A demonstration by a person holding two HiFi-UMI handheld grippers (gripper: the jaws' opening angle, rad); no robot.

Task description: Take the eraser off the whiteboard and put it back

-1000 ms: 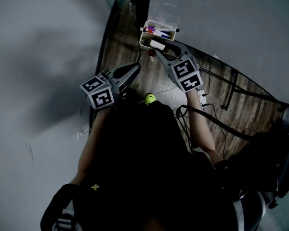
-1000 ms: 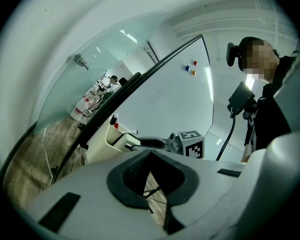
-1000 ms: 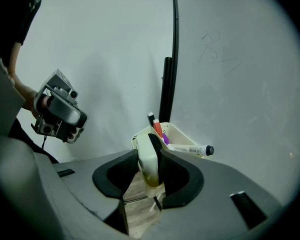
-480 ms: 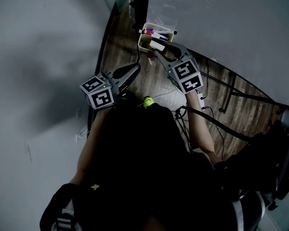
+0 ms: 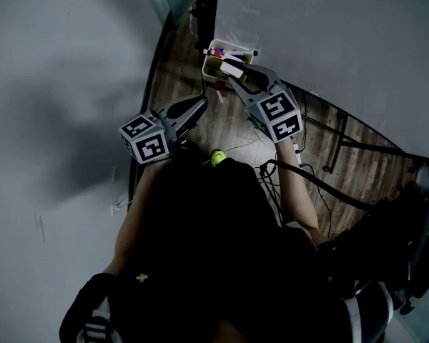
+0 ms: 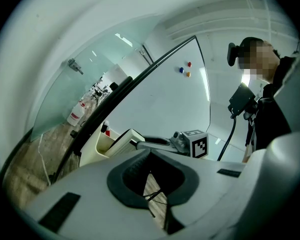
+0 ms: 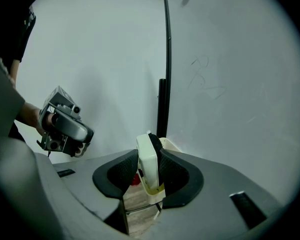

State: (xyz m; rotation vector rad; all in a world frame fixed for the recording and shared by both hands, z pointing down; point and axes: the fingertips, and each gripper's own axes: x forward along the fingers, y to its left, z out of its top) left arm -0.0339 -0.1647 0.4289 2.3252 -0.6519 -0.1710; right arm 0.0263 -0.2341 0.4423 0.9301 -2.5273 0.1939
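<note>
The eraser (image 7: 147,164), white with a black felt side, stands on edge between the pads of my right gripper (image 7: 149,156), which is shut on it. In the head view that gripper (image 5: 234,73) holds the eraser (image 5: 232,68) just over the white tray (image 5: 213,48) at the foot of the whiteboard (image 5: 329,41). My left gripper (image 5: 193,108) hangs to the left, apart from the tray, its jaws together and empty. The left gripper view shows the eraser (image 6: 124,139) beside the tray (image 6: 97,146).
Coloured markers (image 5: 232,51) lie in the tray. Small magnets (image 6: 185,70) stick to the whiteboard. A yellow-green ball (image 5: 217,158) and cables (image 5: 300,170) lie on the wooden floor, near the board's stand legs (image 5: 343,131). A curved grey wall (image 5: 64,84) is on the left.
My right gripper has risen a little with the eraser still gripped. The left gripper has stayed where it was.
</note>
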